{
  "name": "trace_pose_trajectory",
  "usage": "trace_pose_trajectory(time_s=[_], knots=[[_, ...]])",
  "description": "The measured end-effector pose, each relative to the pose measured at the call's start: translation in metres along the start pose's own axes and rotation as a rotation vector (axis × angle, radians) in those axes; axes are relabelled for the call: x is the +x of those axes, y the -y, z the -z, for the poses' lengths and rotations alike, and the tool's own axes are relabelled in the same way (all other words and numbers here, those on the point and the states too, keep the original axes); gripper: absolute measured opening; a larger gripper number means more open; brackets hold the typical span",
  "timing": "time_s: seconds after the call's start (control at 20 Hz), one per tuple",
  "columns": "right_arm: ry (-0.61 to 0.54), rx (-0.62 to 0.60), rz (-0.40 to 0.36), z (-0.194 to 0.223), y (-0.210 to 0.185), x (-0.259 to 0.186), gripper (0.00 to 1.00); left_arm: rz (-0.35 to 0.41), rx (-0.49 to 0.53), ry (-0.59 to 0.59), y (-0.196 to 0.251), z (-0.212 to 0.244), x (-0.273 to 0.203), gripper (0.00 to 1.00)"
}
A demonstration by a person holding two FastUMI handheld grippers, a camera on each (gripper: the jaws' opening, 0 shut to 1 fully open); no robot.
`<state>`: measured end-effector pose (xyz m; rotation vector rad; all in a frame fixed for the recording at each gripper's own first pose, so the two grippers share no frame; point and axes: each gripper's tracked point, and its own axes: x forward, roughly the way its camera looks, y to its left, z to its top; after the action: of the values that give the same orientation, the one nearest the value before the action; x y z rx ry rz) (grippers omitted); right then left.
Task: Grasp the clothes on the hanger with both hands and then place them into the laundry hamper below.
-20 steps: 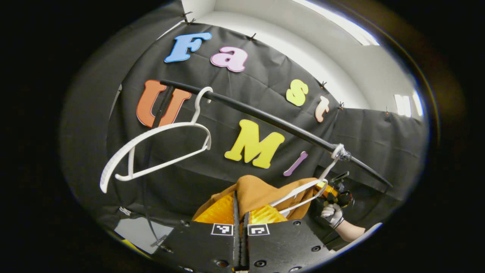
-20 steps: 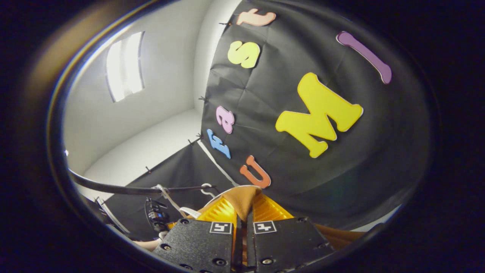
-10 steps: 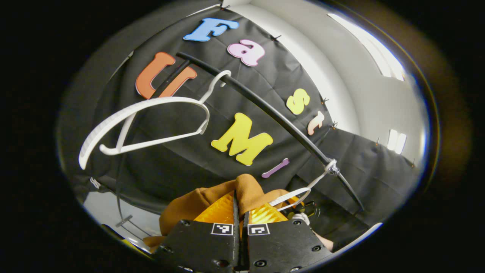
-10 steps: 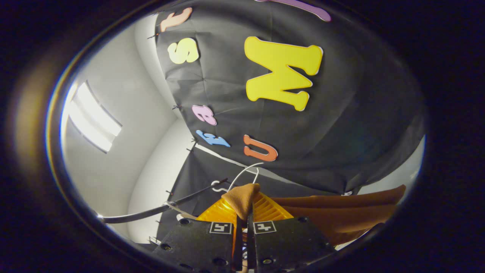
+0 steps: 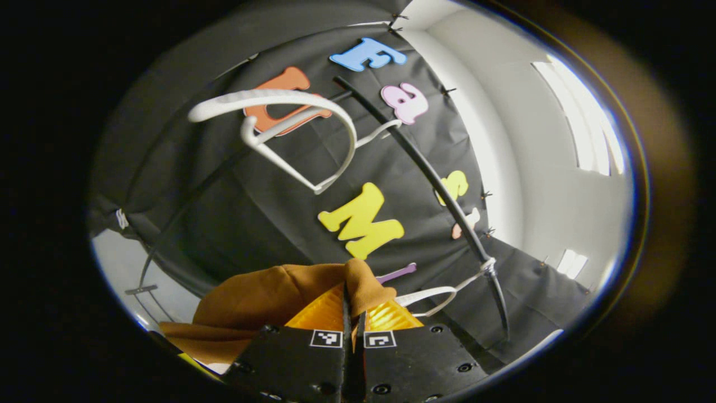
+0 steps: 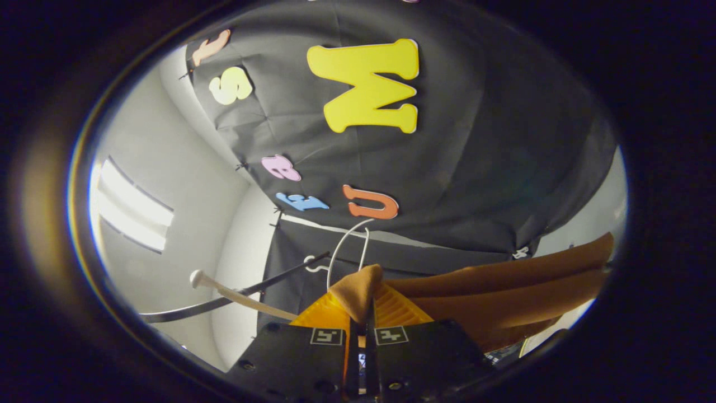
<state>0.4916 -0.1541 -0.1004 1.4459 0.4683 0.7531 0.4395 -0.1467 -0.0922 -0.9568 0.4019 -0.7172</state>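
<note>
A brown garment (image 5: 251, 299) bunches over my left gripper (image 5: 352, 305), whose fingers are shut on a fold of it. In the right gripper view the same brown garment (image 6: 503, 291) stretches off to the right, and my right gripper (image 6: 363, 305) is shut on another fold of it. A bare white hanger (image 5: 291, 123) hangs from the black rail (image 5: 430, 179) above the left gripper. A second white hanger (image 5: 442, 294) dangles from the rail just right of the garment, free of the cloth. The hamper is hidden from both cameras.
The black rail (image 6: 224, 299) runs low at the left of the right gripper view, with a white hanger (image 6: 347, 246) hooked on it and a white hanger arm (image 6: 240, 294) crossing in front. White walls (image 5: 548, 168) rise beyond the black cloth.
Both grippers have dropped and tilted with the garment. The garment has come off the second hanger and now spreads wider. The bare hanger has swung upward in the left gripper view.
</note>
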Motion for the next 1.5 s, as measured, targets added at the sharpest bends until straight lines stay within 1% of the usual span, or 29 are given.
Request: trace_pose_trajectory(time_s=[0.15, 0.2, 0.25, 0.35, 0.4, 0.45, 0.5, 0.7, 0.85, 1.05, 1.15, 1.3, 1.4, 1.5], knots=[[-0.017, 0.009, 0.031, 0.014, 0.017, -0.004, 0.07, -0.025, -0.018, -0.002, -0.012, 0.014, 0.001, 0.0], [-0.022, 0.009, 0.047, 0.018, 0.022, -0.006, 0.07, -0.051, -0.019, -0.002, -0.019, 0.019, -0.003, 0.07], [-0.032, 0.001, 0.061, 0.027, 0.025, -0.009, 0.07, -0.075, -0.021, -0.004, -0.023, 0.025, -0.013, 0.0], [-0.053, -0.025, 0.089, 0.041, 0.028, -0.011, 0.07, -0.109, -0.038, -0.002, -0.032, 0.035, -0.019, 0.0], [-0.065, -0.04, 0.095, 0.047, 0.026, -0.01, 0.07, -0.123, -0.04, -0.002, -0.034, 0.04, -0.02, 0.07], [-0.077, -0.055, 0.094, 0.054, 0.022, -0.012, 0.07, -0.128, -0.038, -0.006, -0.031, 0.046, -0.021, 0.07], [-0.082, -0.059, 0.087, 0.061, 0.016, -0.011, 0.07, -0.13, -0.044, -0.013, -0.026, 0.056, -0.021, 0.0], [-0.134, -0.038, 0.046, 0.106, 0.002, -0.011, 0.07, -0.092, -0.093, -0.018, 0.01, 0.091, -0.019, 0.0], [-0.187, -0.057, 0.033, 0.148, -0.008, -0.009, 0.07, -0.075, -0.079, -0.042, 0.037, 0.117, -0.024, 0.0], [-0.256, -0.083, -0.011, 0.194, -0.036, -0.006, 0.07, -0.063, -0.057, -0.078, 0.072, 0.149, -0.021, 0.0], [-0.285, -0.112, -0.006, 0.218, -0.043, -0.009, 0.07, -0.079, -0.026, -0.082, 0.083, 0.161, -0.023, 0.0], [-0.301, -0.192, 0.046, 0.245, -0.043, -0.016, 0.07, -0.115, 0.019, -0.099, 0.092, 0.18, -0.022, 0.0], [-0.304, -0.266, 0.119, 0.251, -0.027, -0.017, 0.07, -0.18, 0.069, -0.114, 0.08, 0.197, -0.026, 0.0], [-0.306, -0.335, 0.209, 0.264, -0.003, -0.03, 0.07, -0.245, 0.083, -0.138, 0.064, 0.216, -0.034, 0.0]])
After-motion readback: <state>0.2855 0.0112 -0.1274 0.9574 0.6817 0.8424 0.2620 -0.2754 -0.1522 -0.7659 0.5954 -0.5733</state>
